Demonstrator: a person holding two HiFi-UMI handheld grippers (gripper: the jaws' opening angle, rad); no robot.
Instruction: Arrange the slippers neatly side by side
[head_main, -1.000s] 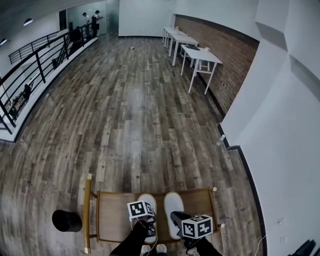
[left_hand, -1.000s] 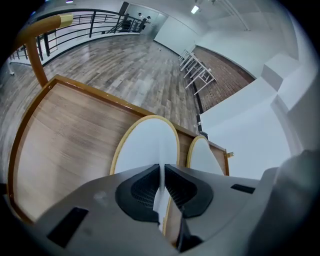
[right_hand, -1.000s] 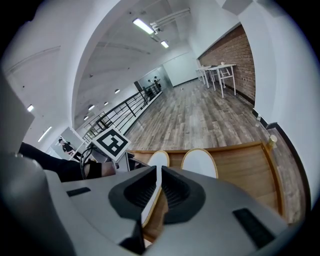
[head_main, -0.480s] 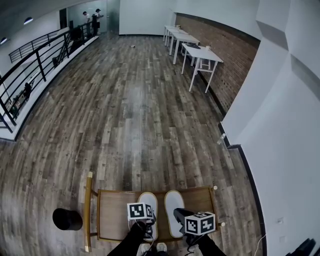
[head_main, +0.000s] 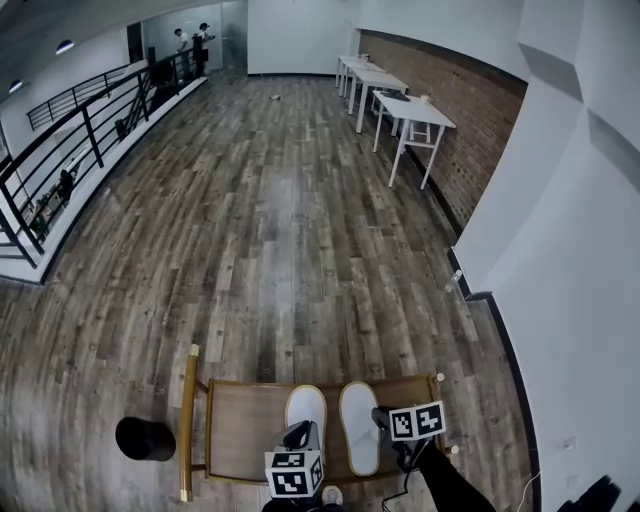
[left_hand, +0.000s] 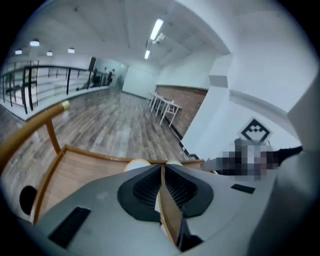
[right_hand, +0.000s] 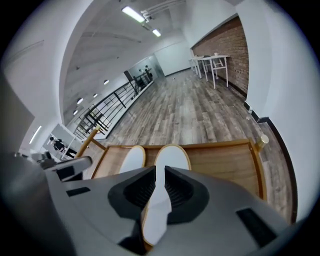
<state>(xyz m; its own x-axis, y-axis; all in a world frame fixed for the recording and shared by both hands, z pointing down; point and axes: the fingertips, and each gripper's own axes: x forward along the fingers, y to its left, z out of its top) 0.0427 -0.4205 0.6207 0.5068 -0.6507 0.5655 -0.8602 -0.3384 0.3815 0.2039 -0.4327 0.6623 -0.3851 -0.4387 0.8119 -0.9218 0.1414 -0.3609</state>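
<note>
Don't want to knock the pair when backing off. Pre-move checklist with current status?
1. Slippers side by side on the rack: ok. The left slipper and right slipper lie parallel, with a slim gap between them.
2. Toes level: ok.
3. Heels level: cannot tell. The left gripper covers the left heel in the head view.
4. Left release: ok. Its jaws just opened a little and pinch nothing.
5. Release by right gripper: ok. Its jaws are slightly apart. The right slipper shows through the gap, unpressed.
6. Both inside the rack's rim: ok.
</note>
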